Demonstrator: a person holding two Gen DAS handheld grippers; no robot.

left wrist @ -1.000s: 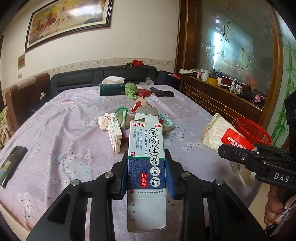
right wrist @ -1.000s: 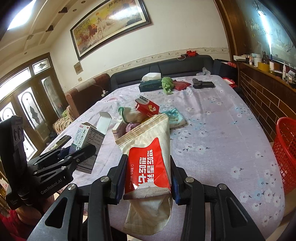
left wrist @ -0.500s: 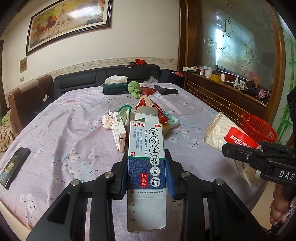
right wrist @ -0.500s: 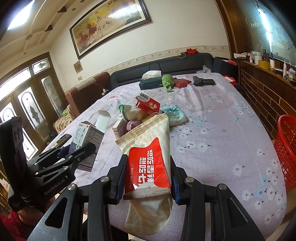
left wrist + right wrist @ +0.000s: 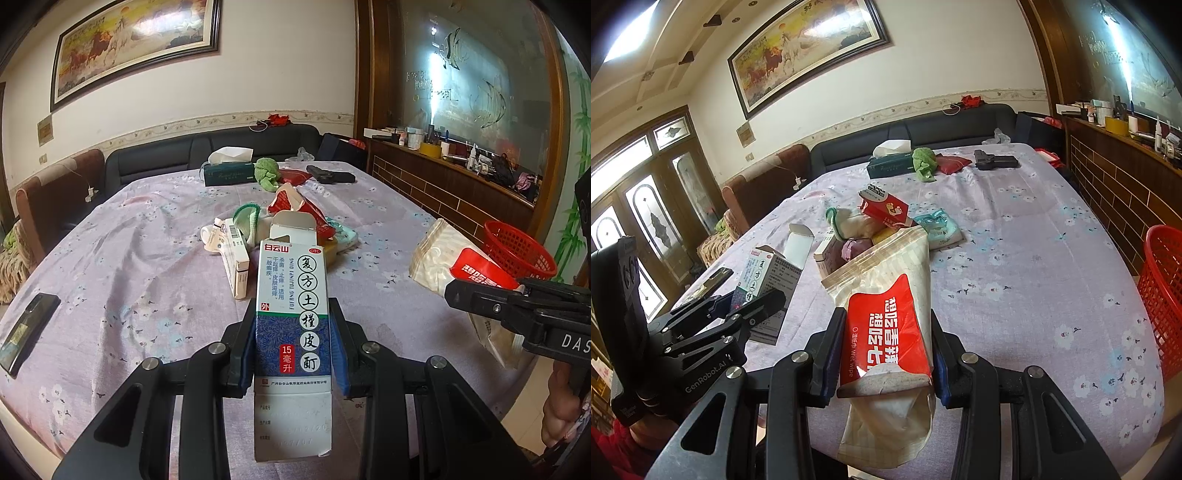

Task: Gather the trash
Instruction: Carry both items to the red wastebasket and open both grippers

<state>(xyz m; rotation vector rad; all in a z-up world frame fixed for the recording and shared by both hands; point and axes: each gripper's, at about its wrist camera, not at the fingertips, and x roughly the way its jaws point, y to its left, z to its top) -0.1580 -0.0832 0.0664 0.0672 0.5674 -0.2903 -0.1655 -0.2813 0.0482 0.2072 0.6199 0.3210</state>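
The left gripper (image 5: 293,350) is clamping a medicine carton (image 5: 292,332) between its blue pads, pinching the narrow sides low on the box so the open top flap points away toward the table, and the right gripper (image 5: 884,354) is squeezing a wet wipe pouch (image 5: 886,317) around its red-labelled middle, leaving the torn mouth sticking forward and the crumpled tail hanging below the fingers. Both pieces of trash are being carried lifted off the floral tablecloth (image 5: 140,266), which probably suits dropping them mouth-first into the red plastic basket (image 5: 519,253) sitting off the table's right edge. The remaining litter is lying in a heap (image 5: 886,225) at the table's centre: a red foot-care box, a teal packet, a white carton and some soft rags, touching one another. The left wrist view is showing the basket's open rim just behind the pouch, and a dark phone (image 5: 27,332) near the table's left edge; the right wrist view is showing only the basket's side wall (image 5: 1163,295), but it is revealing the carton's side panel and the glazed doors to the left, which the other camera is missing.
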